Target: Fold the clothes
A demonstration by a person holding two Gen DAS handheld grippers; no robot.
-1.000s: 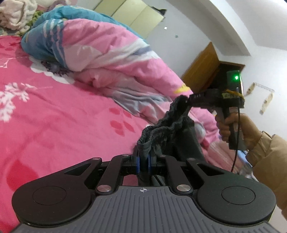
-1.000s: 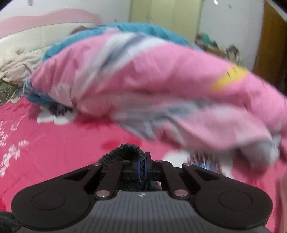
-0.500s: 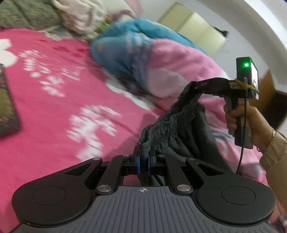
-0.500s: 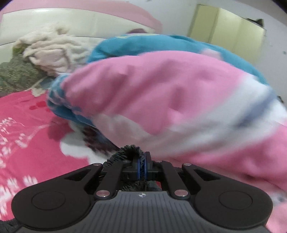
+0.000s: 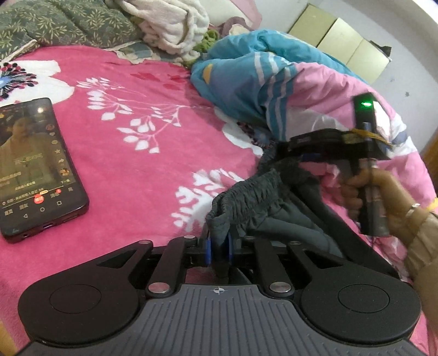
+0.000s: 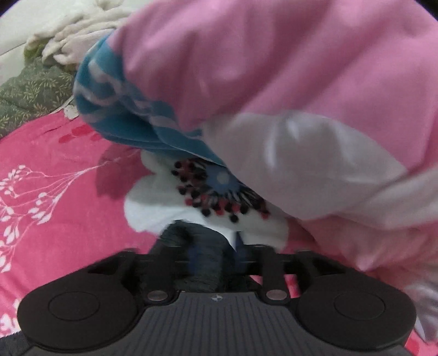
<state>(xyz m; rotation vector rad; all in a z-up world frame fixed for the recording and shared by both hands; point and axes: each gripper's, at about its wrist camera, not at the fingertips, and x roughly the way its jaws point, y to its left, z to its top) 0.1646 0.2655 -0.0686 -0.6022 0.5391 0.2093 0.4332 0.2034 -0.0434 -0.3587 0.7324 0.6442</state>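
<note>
Dark grey pants (image 5: pixel 273 219) with an elastic waistband hang between my two grippers above the pink floral bedsheet (image 5: pixel 137 164). My left gripper (image 5: pixel 219 246) is shut on one end of the waistband. At the right of the left wrist view, a hand (image 5: pixel 383 191) holds my right gripper (image 5: pixel 284 149), with the other end of the waistband at its tip. The right wrist view is blurred. In it the right gripper (image 6: pixel 215 252) has its blue pads spread apart, and the grey pants (image 6: pixel 191 238) lie bunched between them.
A phone (image 5: pixel 35 167) with a lit screen lies on the sheet at the left. A bulky pink and blue quilt (image 5: pixel 273 82) is heaped just beyond the right gripper and fills the right wrist view (image 6: pixel 273 82). A white blanket (image 5: pixel 169 24) and a green one (image 5: pixel 54 24) lie at the bed's head.
Both grippers have swung left and come down toward the sheet with the pants, bringing the phone into view. The right gripper's pads, earlier tight on the waistband, now stand apart.
</note>
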